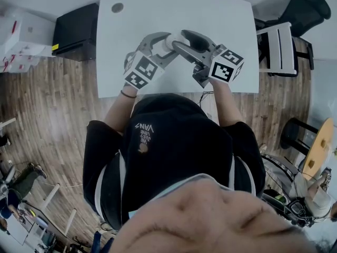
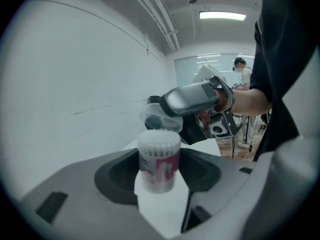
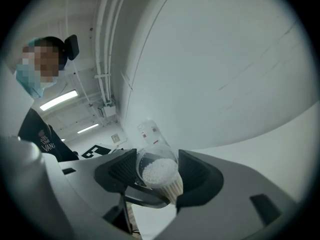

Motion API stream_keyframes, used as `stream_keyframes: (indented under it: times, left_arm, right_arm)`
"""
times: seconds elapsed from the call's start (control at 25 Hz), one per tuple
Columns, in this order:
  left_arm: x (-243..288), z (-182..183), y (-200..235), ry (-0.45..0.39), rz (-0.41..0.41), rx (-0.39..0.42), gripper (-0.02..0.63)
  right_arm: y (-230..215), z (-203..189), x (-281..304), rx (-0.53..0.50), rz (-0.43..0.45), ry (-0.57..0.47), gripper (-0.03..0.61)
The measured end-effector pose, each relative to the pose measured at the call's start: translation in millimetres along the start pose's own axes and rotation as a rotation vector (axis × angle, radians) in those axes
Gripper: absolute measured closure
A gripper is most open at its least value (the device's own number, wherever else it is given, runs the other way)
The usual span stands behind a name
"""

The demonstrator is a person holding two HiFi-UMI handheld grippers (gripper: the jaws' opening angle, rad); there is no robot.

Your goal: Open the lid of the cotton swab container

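Note:
The cotton swab container (image 2: pixel 159 159), a clear tub with a pink label packed with white swabs, stands upright between the pads of my left gripper (image 2: pixel 160 173), which is shut on it. Its clear lid (image 2: pixel 161 120) is off and hangs tilted just above the swab tips, with my right gripper (image 2: pixel 165 115) shut on it. In the right gripper view the lid (image 3: pixel 156 159) sits between the jaws of the right gripper (image 3: pixel 157 173), and the swab heads show through it. In the head view both grippers meet over the white table (image 1: pixel 158 9) at the container (image 1: pixel 171 41).
The table has a small grey round hole (image 1: pixel 117 7) at its far left corner. A black box (image 1: pixel 76 30) stands on the wooden floor left of the table, and a chair (image 1: pixel 279 46) to its right. Another person (image 2: pixel 242 71) stands far off.

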State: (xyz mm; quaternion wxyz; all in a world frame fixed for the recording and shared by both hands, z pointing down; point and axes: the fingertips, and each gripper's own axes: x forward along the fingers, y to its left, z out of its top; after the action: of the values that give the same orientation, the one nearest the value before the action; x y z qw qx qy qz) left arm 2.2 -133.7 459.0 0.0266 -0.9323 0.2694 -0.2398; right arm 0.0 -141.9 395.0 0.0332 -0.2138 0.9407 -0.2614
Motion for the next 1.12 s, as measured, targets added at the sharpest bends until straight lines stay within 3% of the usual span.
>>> stream_keyframes:
  times: [0.36, 0.6, 0.96, 1.12]
  left_arm:
    - [-3.8, 15.8, 1.1, -0.094, -0.067, -0.058, 0.368]
    - [-6.4, 26.9, 0.3, -0.155, -0.107, -0.112, 0.368]
    - [-7.6, 32.4, 4.1, -0.184, -0.112, -0.133, 0.368]
    - [-10.8, 38.0, 4.4, -0.221, -0.129, -0.155, 0.368]
  right_arm:
    - [5.0, 16.9, -8.5, 0.105, 0.093, -0.084, 0.31]
    - [9.1, 30.1, -20.3, 0.179, 0.201, -0.182, 0.31]
    - [8.1, 35.9, -26.4, 0.213, 0.263, -0.259, 0.31]
    - [12.7, 41.4, -31.9, 0.209, 0.34, -0.325, 0.31]
